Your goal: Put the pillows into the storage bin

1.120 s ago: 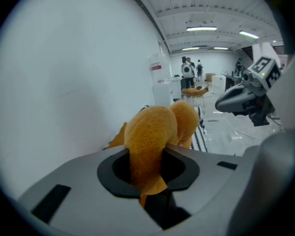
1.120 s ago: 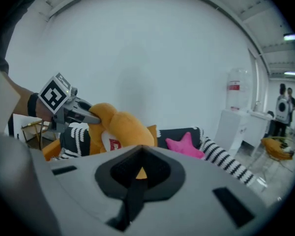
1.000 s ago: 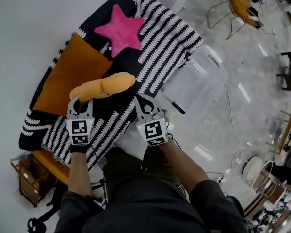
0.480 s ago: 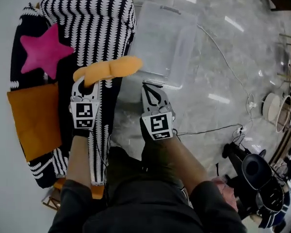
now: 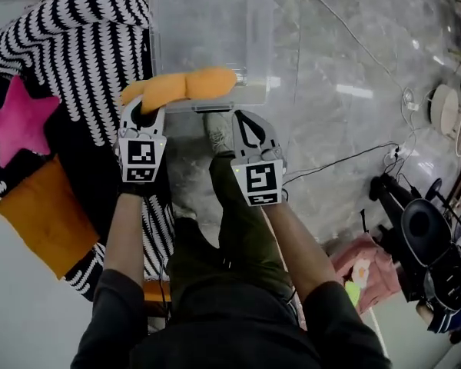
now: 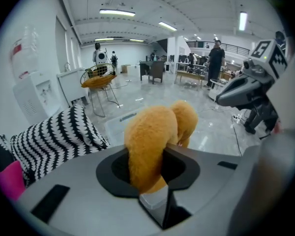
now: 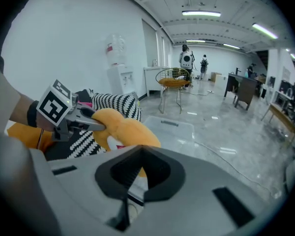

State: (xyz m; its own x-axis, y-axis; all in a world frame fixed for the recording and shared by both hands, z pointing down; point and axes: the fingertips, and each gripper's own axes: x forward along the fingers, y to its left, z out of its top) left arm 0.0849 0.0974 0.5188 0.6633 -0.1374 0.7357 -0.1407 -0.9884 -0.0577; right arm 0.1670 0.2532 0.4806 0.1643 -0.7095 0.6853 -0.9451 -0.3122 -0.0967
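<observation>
A long orange plush pillow hangs crosswise over the near edge of the clear storage bin. My left gripper is shut on its left end, and in the left gripper view the plush fills the jaws. My right gripper is shut and holds nothing; it hovers just below the pillow's right end, in front of the bin. The right gripper view shows the pillow and the bin beyond it. A pink star pillow and an orange square pillow lie on the sofa at left.
The black-and-white striped sofa cover runs along the bin's left side. A cable crosses the grey floor at right, near a black device and a pink cloth. A wire chair stands farther off.
Both grippers have swung from over the sofa to the bin's near edge and sunk lower, the left one carrying the orange pillow. The star pillow has slid to the left of the view.
</observation>
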